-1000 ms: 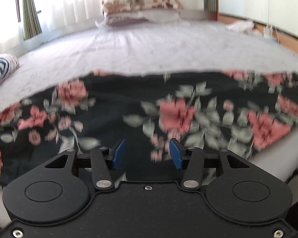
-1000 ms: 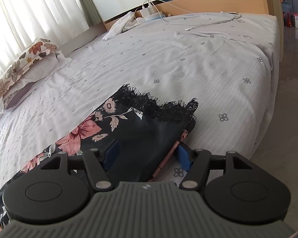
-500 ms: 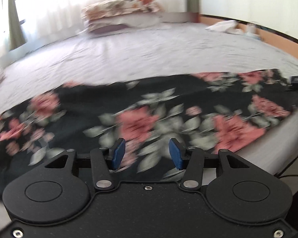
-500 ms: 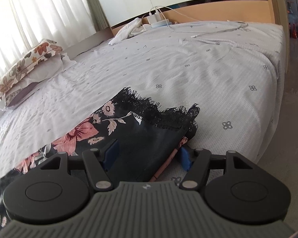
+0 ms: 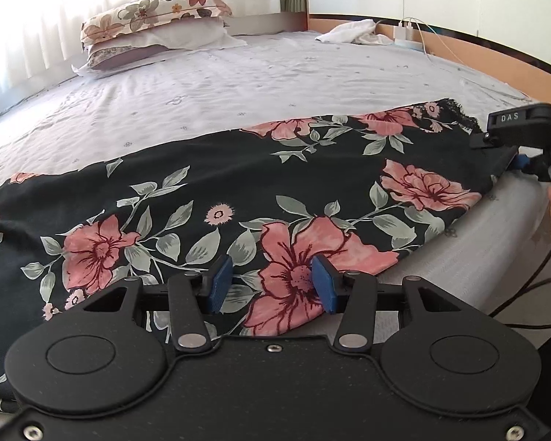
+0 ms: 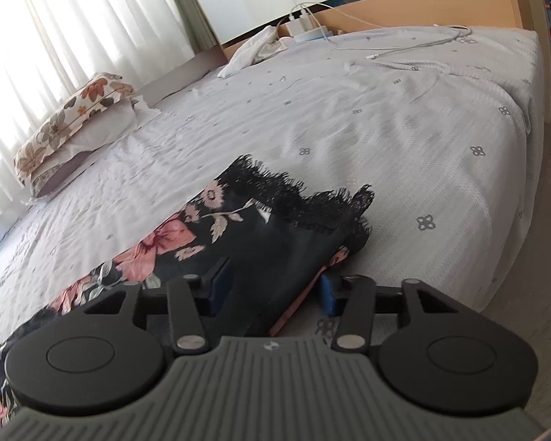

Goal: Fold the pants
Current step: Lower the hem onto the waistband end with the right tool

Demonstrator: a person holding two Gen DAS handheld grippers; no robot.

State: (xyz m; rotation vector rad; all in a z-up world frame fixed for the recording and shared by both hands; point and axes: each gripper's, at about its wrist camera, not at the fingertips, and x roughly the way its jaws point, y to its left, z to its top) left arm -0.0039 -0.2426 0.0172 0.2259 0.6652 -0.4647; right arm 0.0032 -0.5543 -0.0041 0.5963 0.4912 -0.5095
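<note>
My left gripper's [image 5: 272, 288] fingers [image 5: 218, 284] stand apart over the pants [image 5: 238, 198], gripping nothing; a pink flower shows between them. My right gripper's [image 6: 272, 290] fingers [image 6: 328, 294] are closing around the lace-trimmed end of the pants [image 6: 275, 242], though I cannot tell whether the pads press the cloth yet. The black floral pants lie lengthwise along the bed's [image 5: 238, 84] near edge, lace hem toward its right end. Their other end is cut off at the frame's left. In the left view, the right gripper [image 5: 521, 161] reads "DAS". Pillows [image 5: 154, 18] sit at the far edge.
</note>
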